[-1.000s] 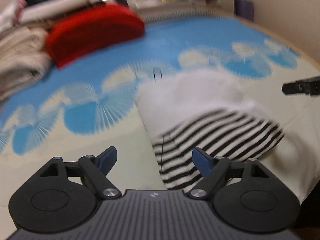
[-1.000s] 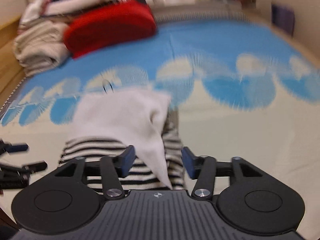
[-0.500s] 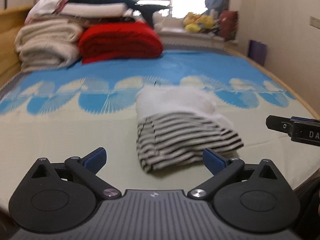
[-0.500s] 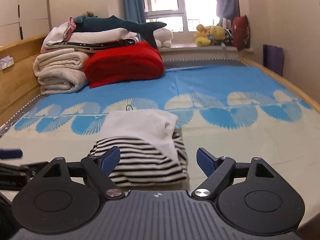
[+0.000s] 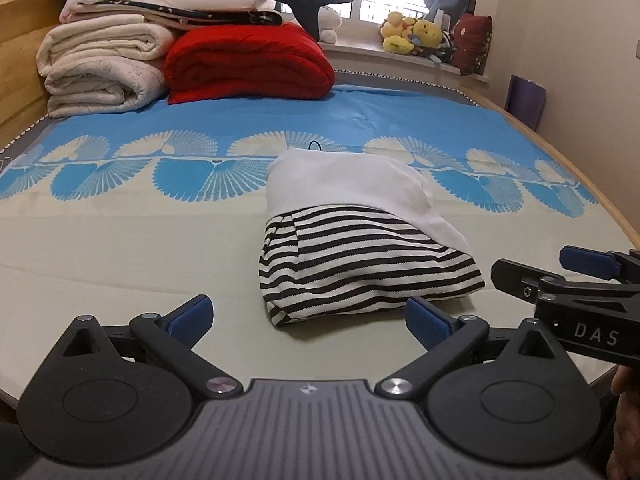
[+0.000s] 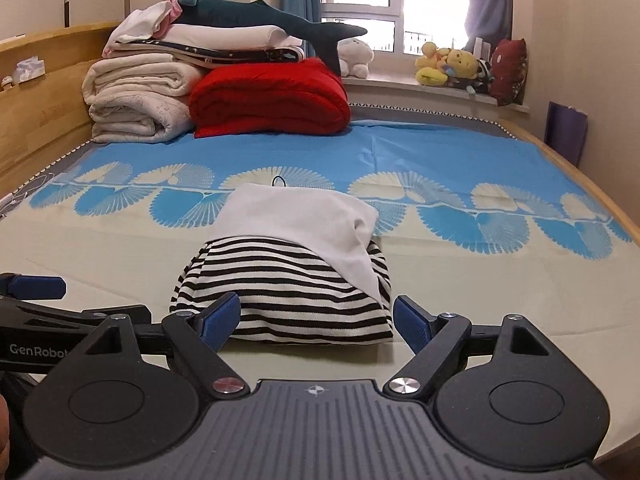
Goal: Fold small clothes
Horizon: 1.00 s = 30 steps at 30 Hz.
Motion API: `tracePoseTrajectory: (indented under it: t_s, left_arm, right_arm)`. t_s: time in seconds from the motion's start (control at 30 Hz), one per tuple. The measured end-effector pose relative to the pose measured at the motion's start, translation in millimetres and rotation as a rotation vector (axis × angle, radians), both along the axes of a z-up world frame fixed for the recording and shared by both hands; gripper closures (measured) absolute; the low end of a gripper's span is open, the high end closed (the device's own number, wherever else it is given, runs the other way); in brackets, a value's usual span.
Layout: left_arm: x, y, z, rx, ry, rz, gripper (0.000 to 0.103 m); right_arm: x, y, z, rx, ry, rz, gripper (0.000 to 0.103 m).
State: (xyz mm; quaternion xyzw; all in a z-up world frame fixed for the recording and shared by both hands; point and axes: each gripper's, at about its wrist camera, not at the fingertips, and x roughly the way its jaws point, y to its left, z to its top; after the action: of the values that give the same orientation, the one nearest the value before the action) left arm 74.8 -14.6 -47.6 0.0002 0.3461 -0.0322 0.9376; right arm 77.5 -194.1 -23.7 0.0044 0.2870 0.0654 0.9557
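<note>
Striped garment [image 6: 288, 292] lies folded on the bed [image 6: 480, 288], dead ahead of your right claw [image 6: 316, 320]; your left claw [image 5: 308, 320] sits left. Both spread, empty.

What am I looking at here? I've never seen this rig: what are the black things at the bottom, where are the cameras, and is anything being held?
No robot here: a person carries a hand-held gripper in each hand, with a camera on each looking forward along its fingers. One picture is from the left gripper, the other from the right gripper. Both have just been opening, and nothing is between their blue pads. On the bed lies a folded striped and white garment, held by neither. Behind it sit a red blanket and stacked white bedding.
</note>
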Motion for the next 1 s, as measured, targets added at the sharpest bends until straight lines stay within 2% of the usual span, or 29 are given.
tracePoseTrajectory:
  t_s: [1.0]
  left_arm:
    - [4.4,3.3,-6.6,-0.002,0.022,-0.004,0.001]
  right_arm:
    - [7.3,5.2,-7.2,-0.010,0.026,0.016,0.020]
